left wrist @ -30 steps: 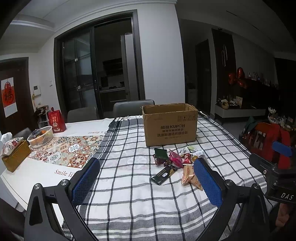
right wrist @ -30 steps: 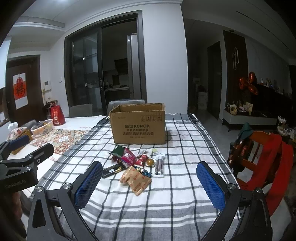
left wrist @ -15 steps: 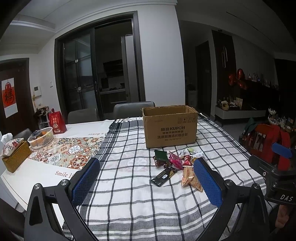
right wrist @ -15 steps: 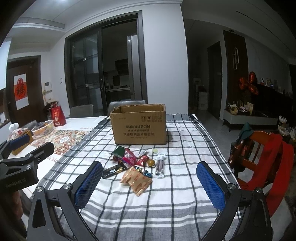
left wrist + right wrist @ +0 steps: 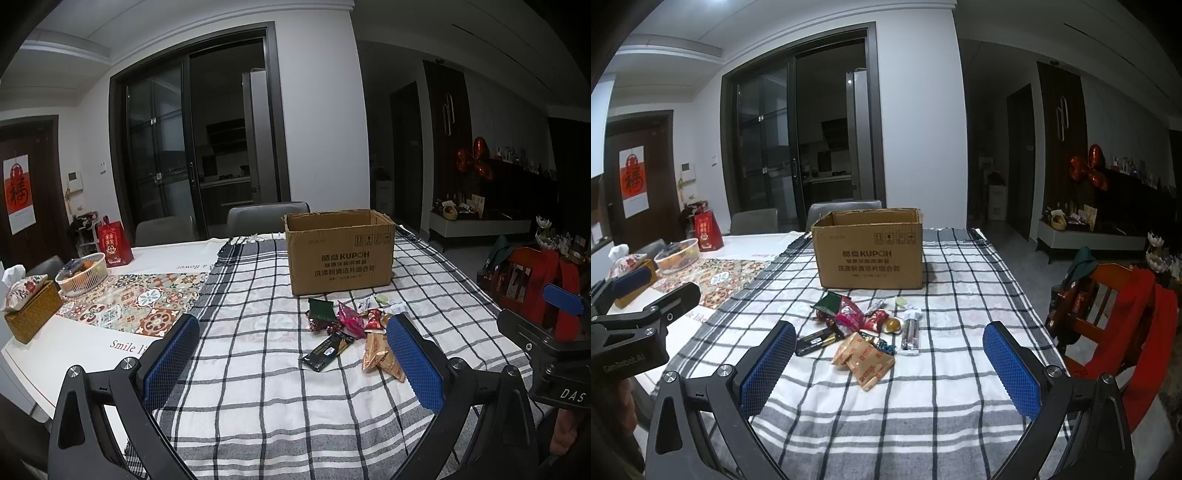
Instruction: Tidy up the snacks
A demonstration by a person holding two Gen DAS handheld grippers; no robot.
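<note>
Snacks (image 5: 862,334) lie heaped on the checked table (image 5: 934,406), beyond the wide-apart, empty right tool (image 5: 890,365) and left tool (image 5: 291,356). Behind them stands an open cardboard box (image 5: 340,254). Only the right view shows the clear tube packet (image 5: 910,332) fully.

Cardboard box (image 5: 870,251) front reads "KUPOH" – Chinese lines around it too small to make out. White table cover (image 5: 122,345): "Smile li…", cut off. Right gripper body (image 5: 570,394): "DAS". Left gripper body (image 5: 624,360): "GenRobot.AI".
</note>
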